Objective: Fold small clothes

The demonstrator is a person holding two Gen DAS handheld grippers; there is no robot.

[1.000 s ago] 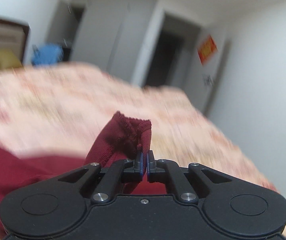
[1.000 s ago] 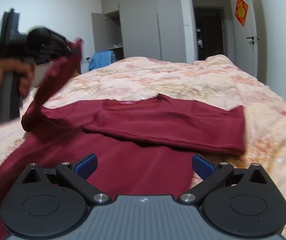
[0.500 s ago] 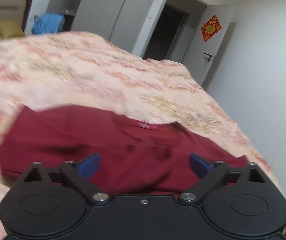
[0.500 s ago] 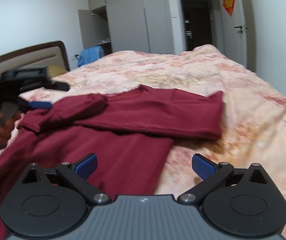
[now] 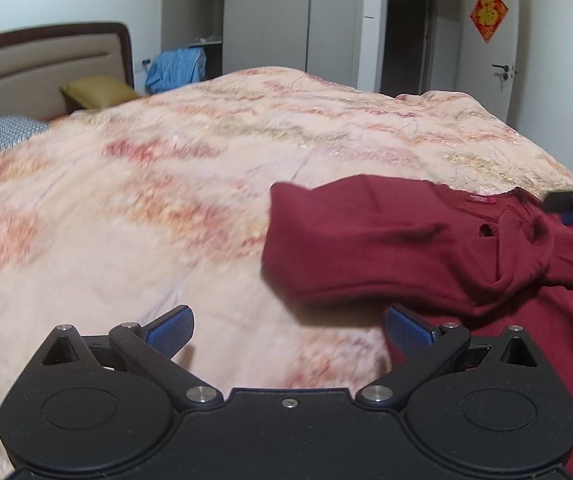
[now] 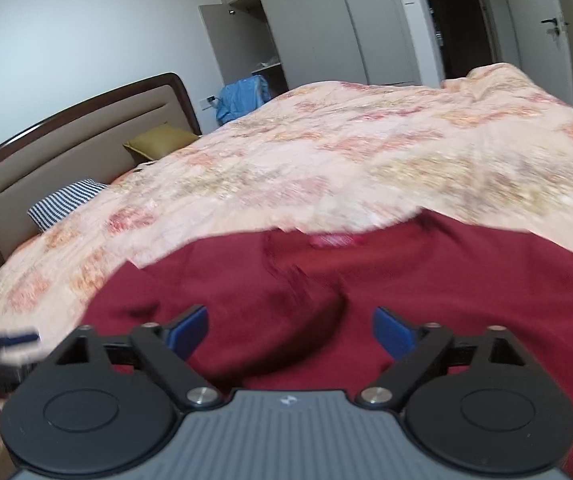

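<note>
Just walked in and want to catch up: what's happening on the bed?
A person with a two-finger gripper in each hand is folding a dark red shirt on the floral bedspread. One sleeve already lies folded across the body. The left gripper is open and empty beside the shirt; the right gripper hangs over the red fabric, jaws closing but holding nothing yet.

left tongs [image 5: 288, 330]: black, blue pads | right tongs [image 6: 290, 330]: seemingly grey-ribbed

Matt maroon knit garment [image 5: 386, 248] lies on soft, slightly rough floral quilt [image 5: 166, 184].
</note>
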